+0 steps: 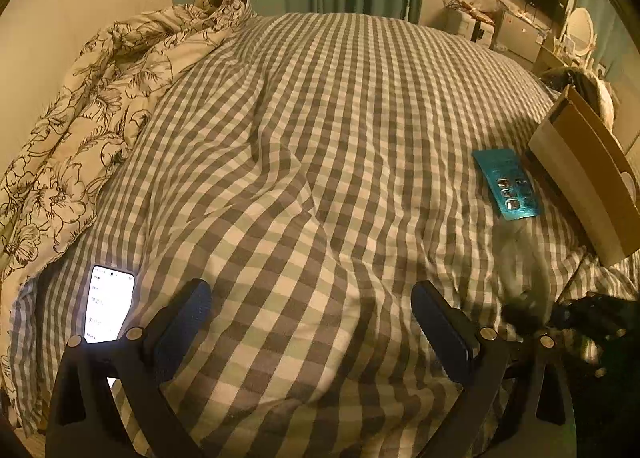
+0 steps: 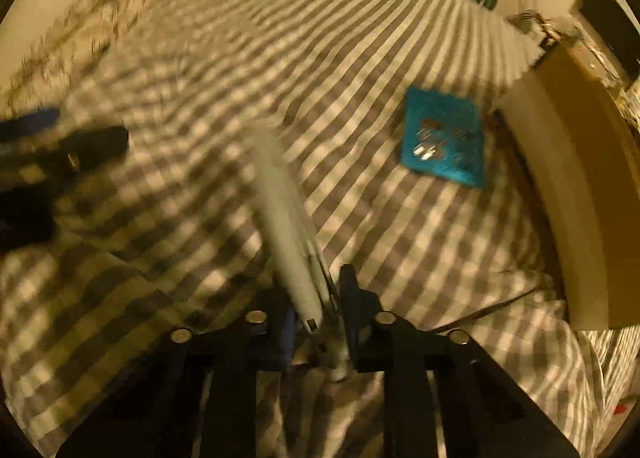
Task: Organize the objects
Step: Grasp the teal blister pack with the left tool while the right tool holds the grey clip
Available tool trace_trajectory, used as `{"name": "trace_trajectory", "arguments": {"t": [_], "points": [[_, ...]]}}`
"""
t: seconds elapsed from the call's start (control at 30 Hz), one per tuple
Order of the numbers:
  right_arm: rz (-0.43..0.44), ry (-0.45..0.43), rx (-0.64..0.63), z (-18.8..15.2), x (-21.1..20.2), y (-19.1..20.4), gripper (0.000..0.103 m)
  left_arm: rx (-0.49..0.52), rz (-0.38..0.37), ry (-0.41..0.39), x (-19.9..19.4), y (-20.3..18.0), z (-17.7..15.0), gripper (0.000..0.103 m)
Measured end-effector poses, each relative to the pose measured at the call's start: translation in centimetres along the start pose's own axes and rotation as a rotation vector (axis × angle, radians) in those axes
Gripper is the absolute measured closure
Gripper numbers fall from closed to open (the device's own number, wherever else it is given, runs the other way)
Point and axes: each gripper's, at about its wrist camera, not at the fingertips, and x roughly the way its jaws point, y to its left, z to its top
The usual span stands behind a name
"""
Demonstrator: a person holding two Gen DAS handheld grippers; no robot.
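The right gripper (image 2: pixel 320 322) has its fingers closed on a pale pen (image 2: pixel 280 218) above the checked bed (image 1: pixel 300 138). The left gripper (image 1: pixel 312 322) hangs wide open, holding nothing. A teal blister pack (image 1: pixel 506 184) lies beside a cardboard box (image 1: pixel 580 178) near the bed's right edge.

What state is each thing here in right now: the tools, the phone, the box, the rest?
Left gripper: fingers wide apart, nothing between them.
Right gripper: fingers shut on a pale pen-like stick, blurred.
Phone: flat on the bed, screen lit.
Teal blister pack: flat on the checked cover, beside the box.
Cardboard box: on the bed's edge, tilted; contents hidden.
Floral quilt: crumpled in a heap.
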Motion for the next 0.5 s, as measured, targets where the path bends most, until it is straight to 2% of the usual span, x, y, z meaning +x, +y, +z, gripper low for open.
{"name": "trace_trajectory", "arguments": {"t": [0.13,0.3,0.5], "points": [[0.038,-0.124,0.074,0.1,-3.6,-1.9,0.09,0.04,0.004,-0.016,-0.6,-1.0,0.0,0.0],[0.035,-0.221,0.146,-0.1,-7.2,-4.8,0.09,0.11,-0.011,-0.04,-1.0,-4.0,1.0,0.0],[0.001,-0.245,0.242,-0.7,-9.1,-9.3,0.09,0.16,-0.091,-0.066,0.0,-9.5,3.2,0.0]]}}
